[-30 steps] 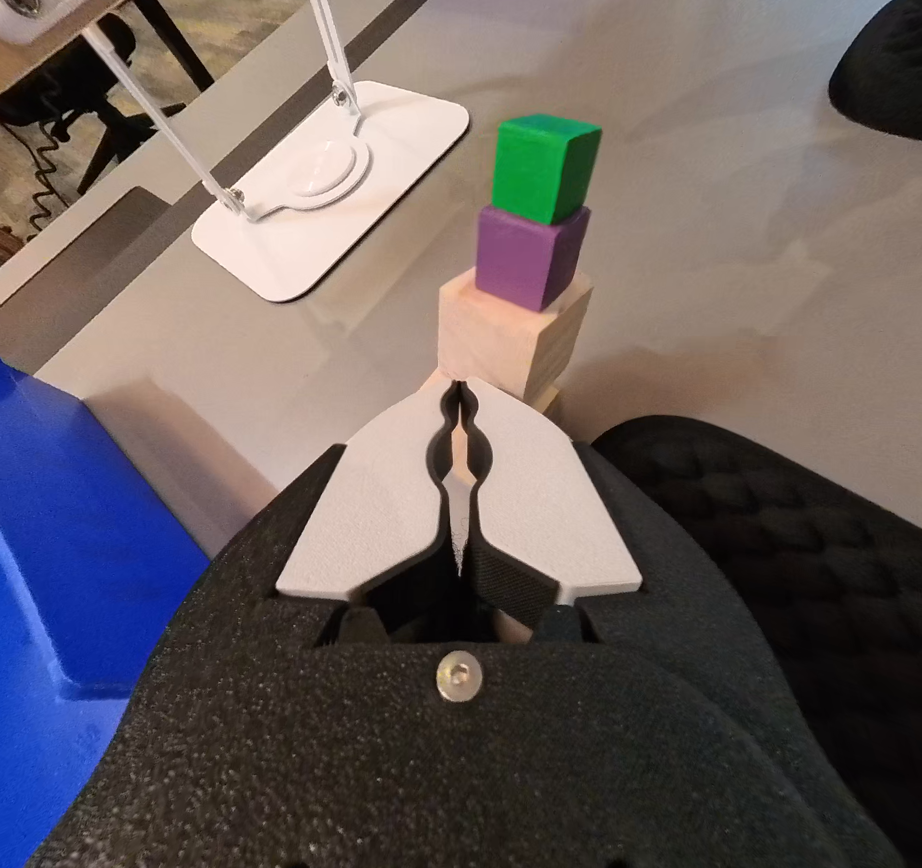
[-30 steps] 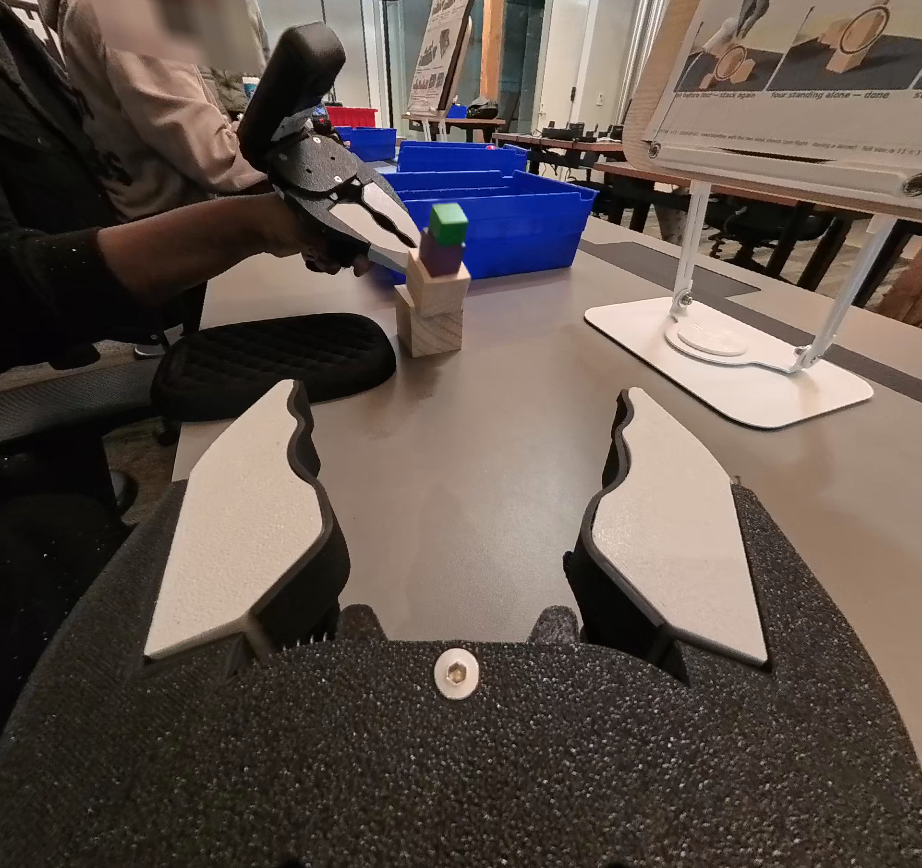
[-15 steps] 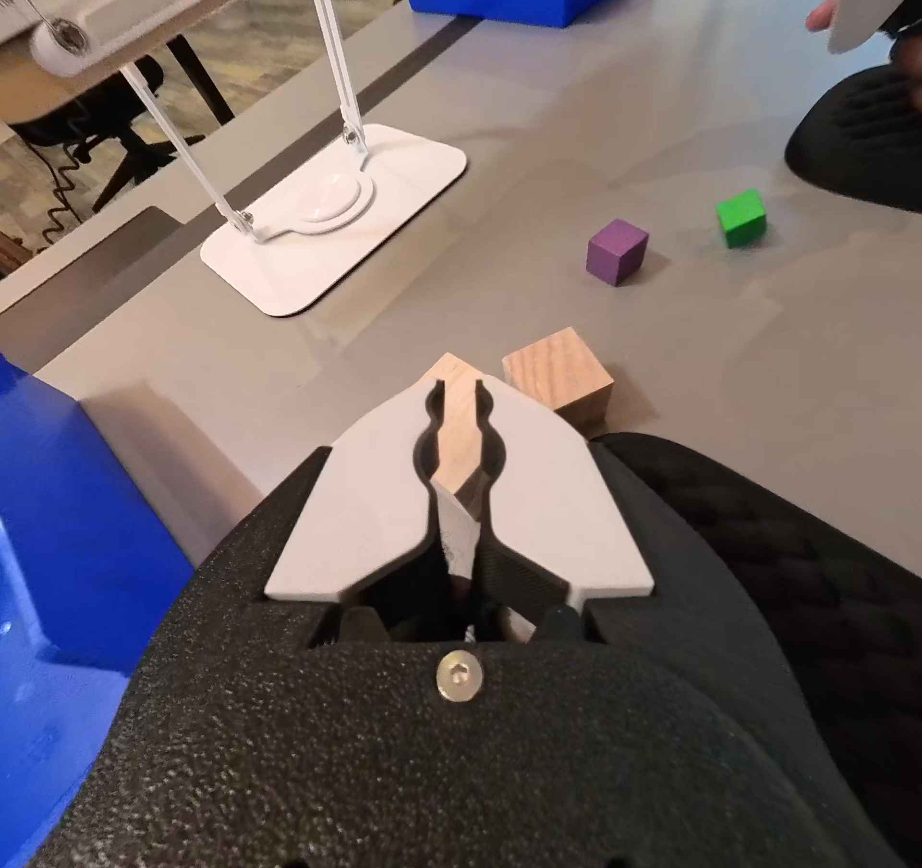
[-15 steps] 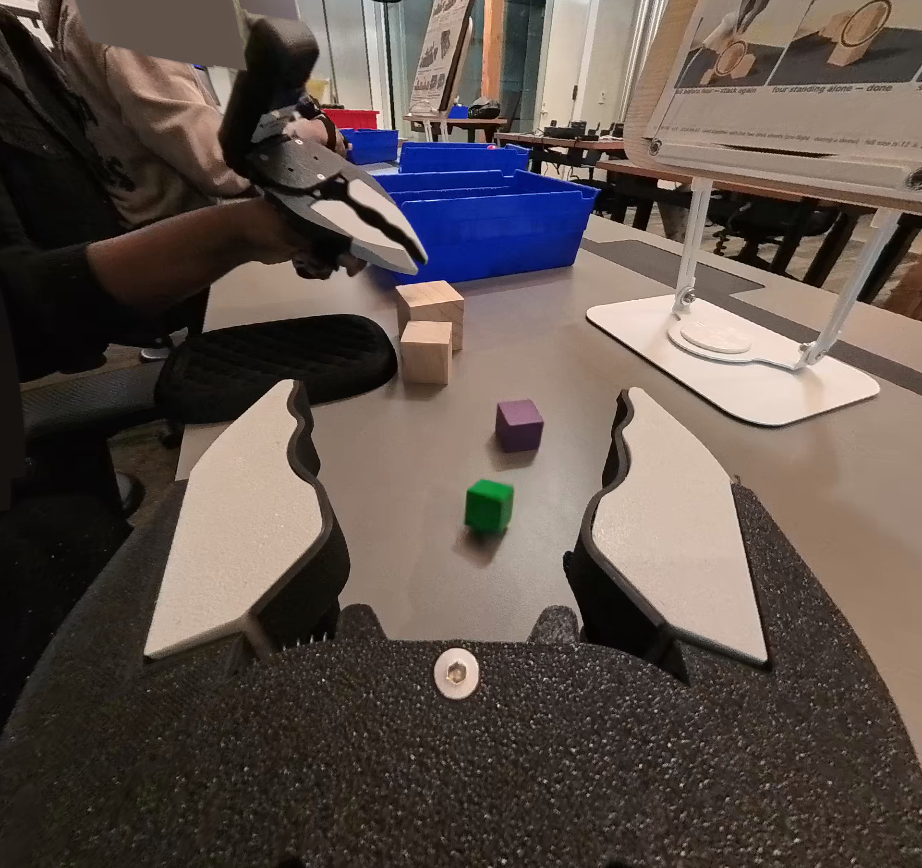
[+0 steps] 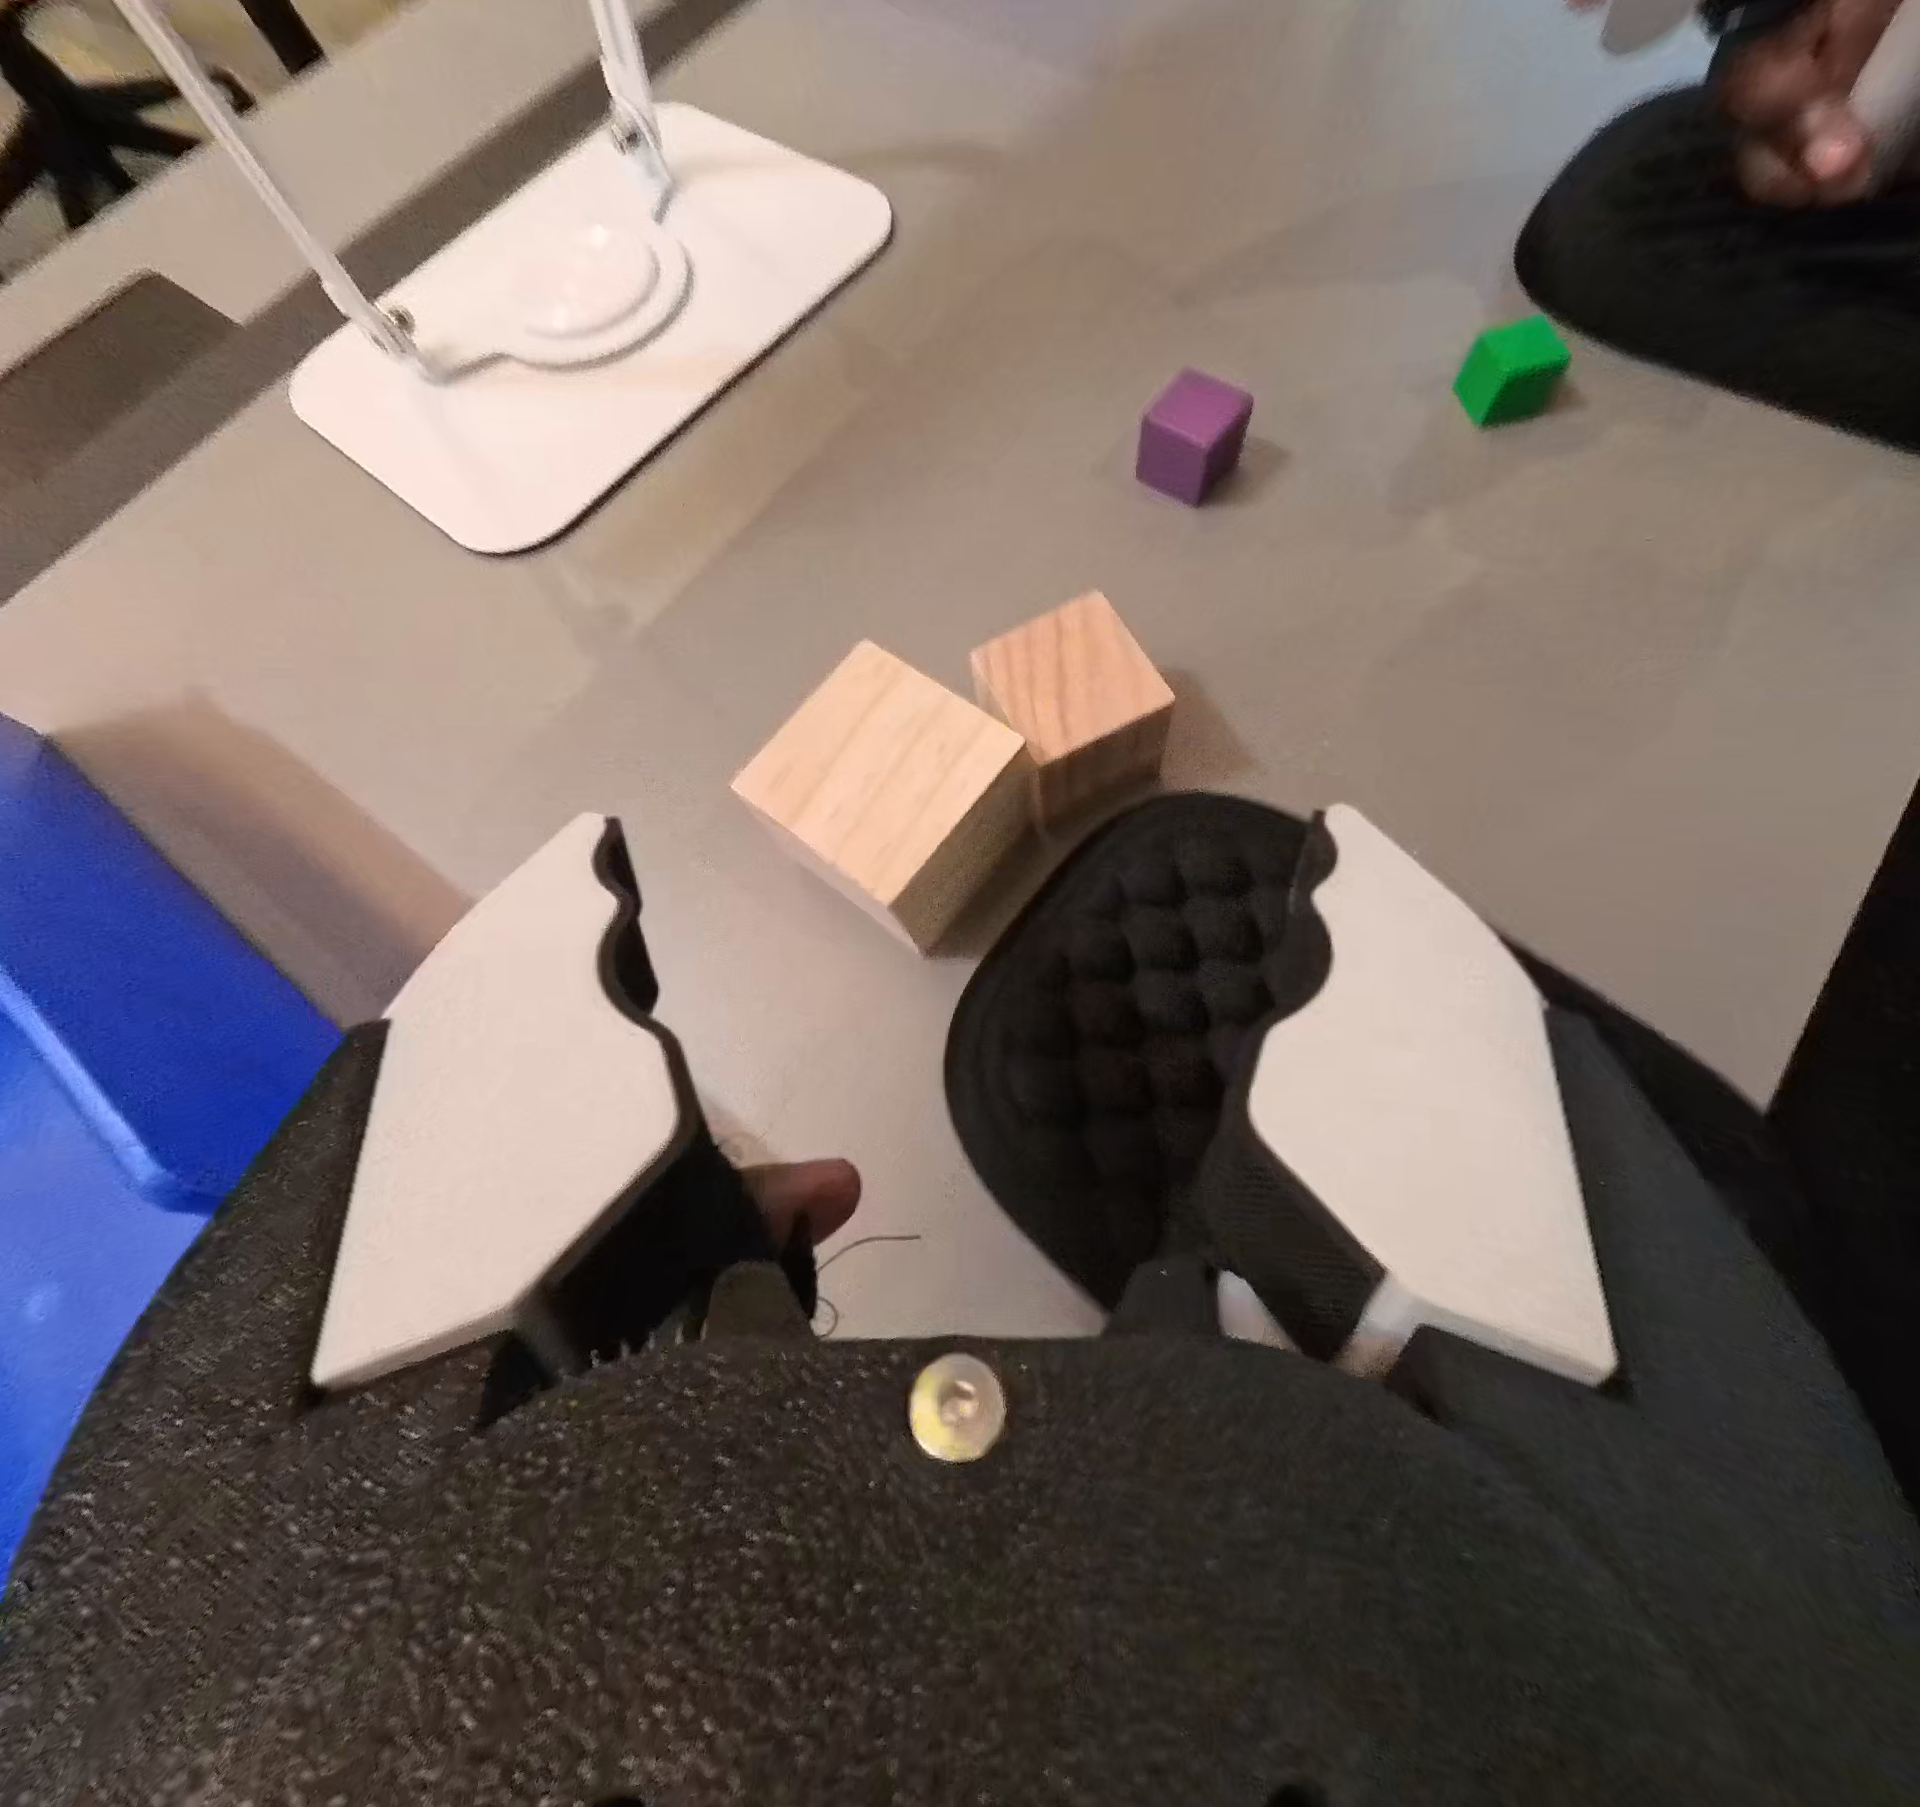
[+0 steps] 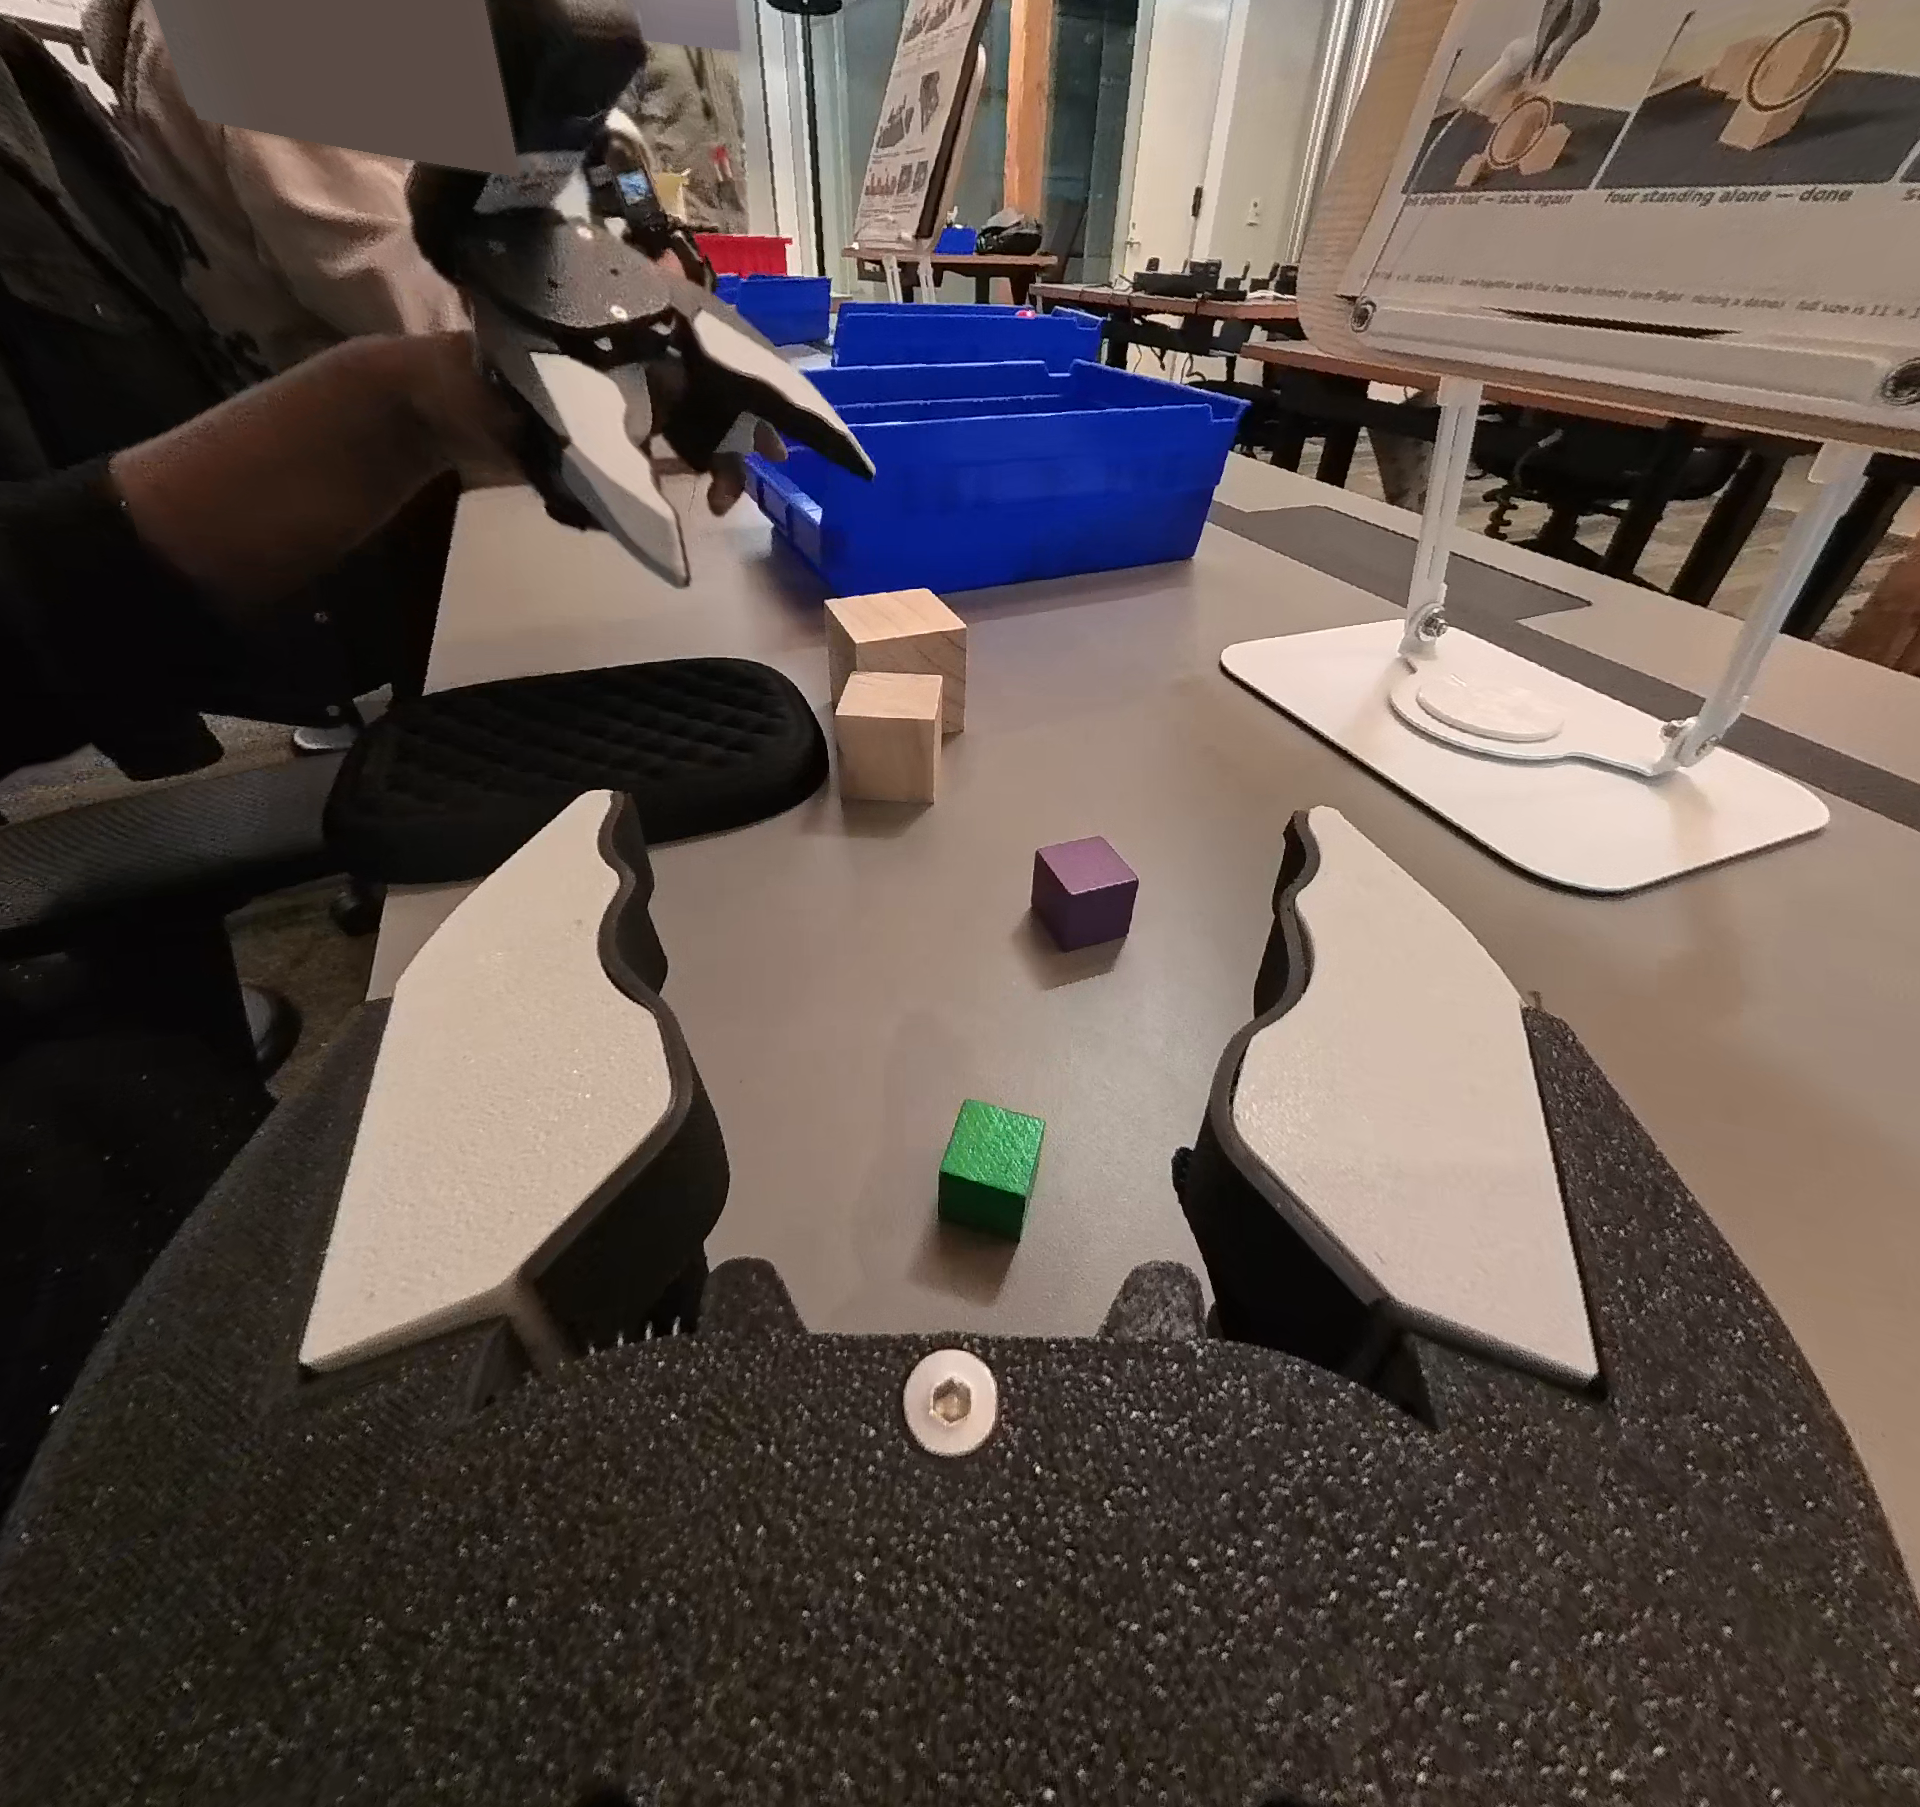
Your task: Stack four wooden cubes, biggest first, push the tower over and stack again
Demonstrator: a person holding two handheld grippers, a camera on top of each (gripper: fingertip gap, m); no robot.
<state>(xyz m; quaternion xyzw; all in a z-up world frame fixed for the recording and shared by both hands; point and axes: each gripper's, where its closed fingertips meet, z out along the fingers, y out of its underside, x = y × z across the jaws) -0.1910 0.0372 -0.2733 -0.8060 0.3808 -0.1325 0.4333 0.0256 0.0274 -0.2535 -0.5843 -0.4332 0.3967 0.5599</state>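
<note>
Four cubes lie apart on the grey table [image 6: 1195,770]. A large pale wooden cube [image 5: 883,791] [image 6: 899,640] touches a smaller wooden cube [image 5: 1075,697] [image 6: 888,734]. A purple cube [image 5: 1192,438] [image 6: 1083,890] and a green cube [image 5: 1510,370] [image 6: 989,1170] lie farther off. My left gripper [image 5: 961,827] is wide open and empty, held above the table just short of the large wooden cube; it shows raised in the right wrist view [image 6: 769,510]. My right gripper [image 6: 956,822] is wide open and empty, low over the table, with the green cube between its fingers, untouched.
A white stand base [image 5: 592,344] [image 6: 1527,770] carries a board on thin legs. Blue bins [image 6: 997,448] [image 5: 114,978] stand beside the cubes. A black padded armrest [image 6: 561,749] [image 5: 1132,988] lies at the table's edge. A person's arm [image 6: 260,469] holds the left gripper.
The stack of four cubes fell apart onto the table. My left gripper, shut a second ago, lifted back and opened wide. My right gripper stayed open and still.
</note>
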